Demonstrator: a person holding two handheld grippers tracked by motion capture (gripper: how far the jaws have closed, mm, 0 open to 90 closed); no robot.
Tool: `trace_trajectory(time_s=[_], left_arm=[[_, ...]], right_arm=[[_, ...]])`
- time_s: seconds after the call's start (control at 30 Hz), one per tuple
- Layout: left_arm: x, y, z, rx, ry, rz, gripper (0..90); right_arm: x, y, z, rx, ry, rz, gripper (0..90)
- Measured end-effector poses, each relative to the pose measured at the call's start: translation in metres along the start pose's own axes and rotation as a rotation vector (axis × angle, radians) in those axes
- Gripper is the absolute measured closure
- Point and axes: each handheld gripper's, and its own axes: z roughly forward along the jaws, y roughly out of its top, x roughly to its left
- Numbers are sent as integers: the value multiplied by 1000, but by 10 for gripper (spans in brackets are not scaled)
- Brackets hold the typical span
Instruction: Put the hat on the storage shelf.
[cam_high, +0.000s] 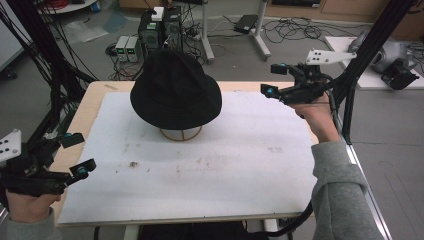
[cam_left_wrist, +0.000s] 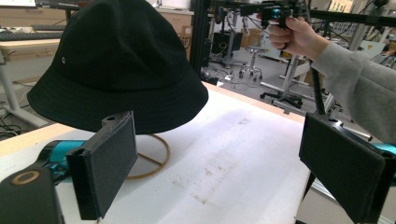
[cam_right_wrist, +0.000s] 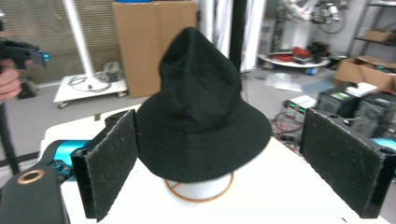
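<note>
Black bucket hat (cam_high: 176, 90) on wire stand (cam_high: 181, 134), untouched; approach step. R gripper (cam_high: 272, 80) & L gripper (cam_high: 80, 154) jaws apart, empty. Next: close in on brim

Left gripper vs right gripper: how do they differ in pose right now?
The left gripper sits low at the table's near-left edge; the right gripper is held up past the far-right edge. The left is farther from the black hat; the right is closer. Both aim at the hat, fingers open and empty.
</note>
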Motion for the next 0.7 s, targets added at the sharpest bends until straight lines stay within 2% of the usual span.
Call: trace_trajectory(time_s=[0.03, 0.13, 0.2, 0.33, 0.43, 0.57, 0.7], left_arm=[[0, 0, 0, -3, 1, -1, 116], [2, -1, 0, 0, 10, -3, 116], [4, -2, -2, -1, 19, -6, 116], [9, -5, -5, -4, 38, -19, 116], [11, -7, -5, -3, 46, -25, 116], [12, -9, -2, 8, 46, -27, 116], [12, -10, -1, 11, 47, -25, 116]], right_arm=[[0, -4, -4, 0, -1, 11, 113], [4, -16, -14, -10, -13, -2, 113], [5, -22, -21, -14, -21, 8, 113], [10, -33, -35, 1, -71, 6, 113], [14, -42, -45, 4, -101, 27, 113], [16, -55, -51, 28, -134, 66, 113], [20, -67, -56, 25, -177, 69, 113]])
